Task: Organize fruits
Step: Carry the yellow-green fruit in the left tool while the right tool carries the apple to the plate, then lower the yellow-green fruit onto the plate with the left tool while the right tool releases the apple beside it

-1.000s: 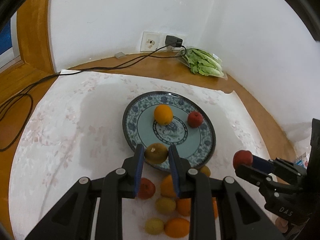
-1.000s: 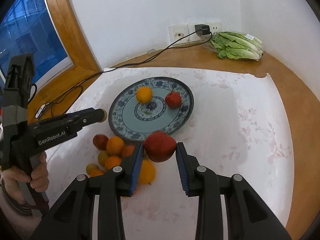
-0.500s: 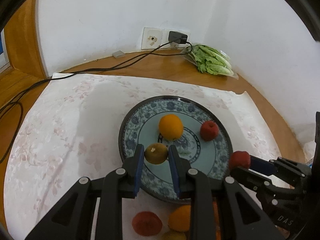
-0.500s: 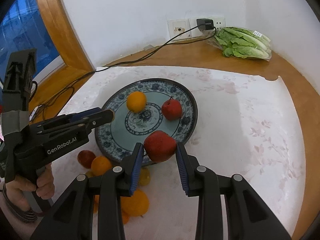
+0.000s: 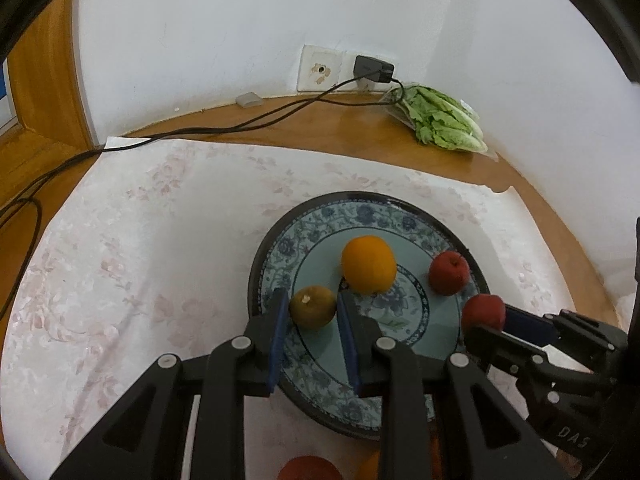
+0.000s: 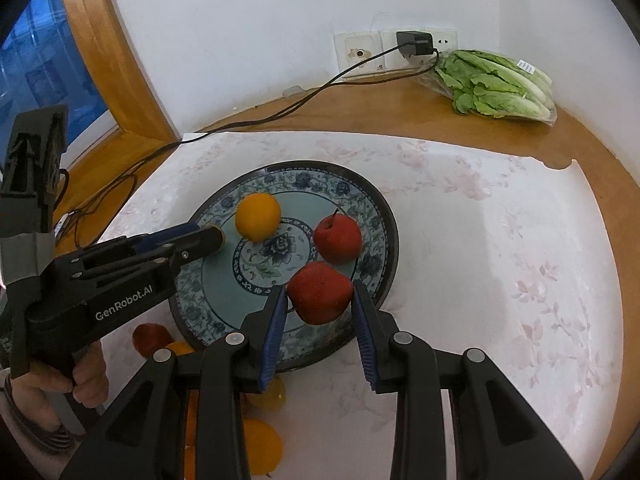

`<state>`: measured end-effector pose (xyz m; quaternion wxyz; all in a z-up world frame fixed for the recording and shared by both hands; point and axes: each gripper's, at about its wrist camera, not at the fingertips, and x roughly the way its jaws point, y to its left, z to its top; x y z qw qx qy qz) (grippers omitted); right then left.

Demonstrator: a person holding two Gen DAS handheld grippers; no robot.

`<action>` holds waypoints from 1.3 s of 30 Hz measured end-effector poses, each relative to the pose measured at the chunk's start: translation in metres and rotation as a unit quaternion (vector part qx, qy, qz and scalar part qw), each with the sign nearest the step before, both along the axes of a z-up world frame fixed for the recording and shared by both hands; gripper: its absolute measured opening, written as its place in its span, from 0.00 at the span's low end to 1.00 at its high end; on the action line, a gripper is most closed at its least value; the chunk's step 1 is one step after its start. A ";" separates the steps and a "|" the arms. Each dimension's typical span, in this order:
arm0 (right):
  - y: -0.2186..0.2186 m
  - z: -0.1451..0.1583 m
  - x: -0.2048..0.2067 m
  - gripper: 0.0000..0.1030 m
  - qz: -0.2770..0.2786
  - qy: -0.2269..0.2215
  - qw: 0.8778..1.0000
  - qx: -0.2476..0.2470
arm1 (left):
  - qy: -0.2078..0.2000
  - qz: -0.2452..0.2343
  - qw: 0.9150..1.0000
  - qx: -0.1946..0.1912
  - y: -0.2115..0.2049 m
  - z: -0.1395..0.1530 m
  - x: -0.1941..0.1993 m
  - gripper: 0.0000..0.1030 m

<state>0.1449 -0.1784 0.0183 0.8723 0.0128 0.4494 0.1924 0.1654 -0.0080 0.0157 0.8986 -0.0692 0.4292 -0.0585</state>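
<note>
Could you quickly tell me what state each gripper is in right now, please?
Left gripper: shut on a small brownish-green round fruit.
Right gripper: shut on a red apple.

plate [image 6: 376, 216]: glossy glazed ceramic
table [image 6: 440, 120]: shiny varnished wood
cloth [image 6: 500, 280]: matt, faint flowers
grippers: matt black plastic

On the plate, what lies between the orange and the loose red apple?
Only bare plate: its floral centre separates the orange from the apple, clearest in the right wrist view.
</note>
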 end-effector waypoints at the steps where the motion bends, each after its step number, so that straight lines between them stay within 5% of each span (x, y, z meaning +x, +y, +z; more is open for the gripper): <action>1: 0.000 0.000 0.000 0.33 0.000 0.000 1.000 -0.001 | 0.000 0.000 1.000 0.000 0.000 0.000 0.001 0.25; 19: 0.006 -0.009 0.007 0.33 0.002 0.002 1.000 -0.006 | 0.008 -0.006 1.000 0.000 -0.001 -0.003 0.008 0.25; 30: 0.004 -0.004 0.003 0.42 -0.003 -0.001 1.000 0.003 | 0.001 -0.014 1.000 0.011 -0.005 0.009 -0.002 0.58; 39: -0.005 0.011 -0.010 0.45 -0.010 -0.015 1.000 0.019 | 0.004 -0.010 1.000 0.014 -0.002 0.023 -0.017 0.61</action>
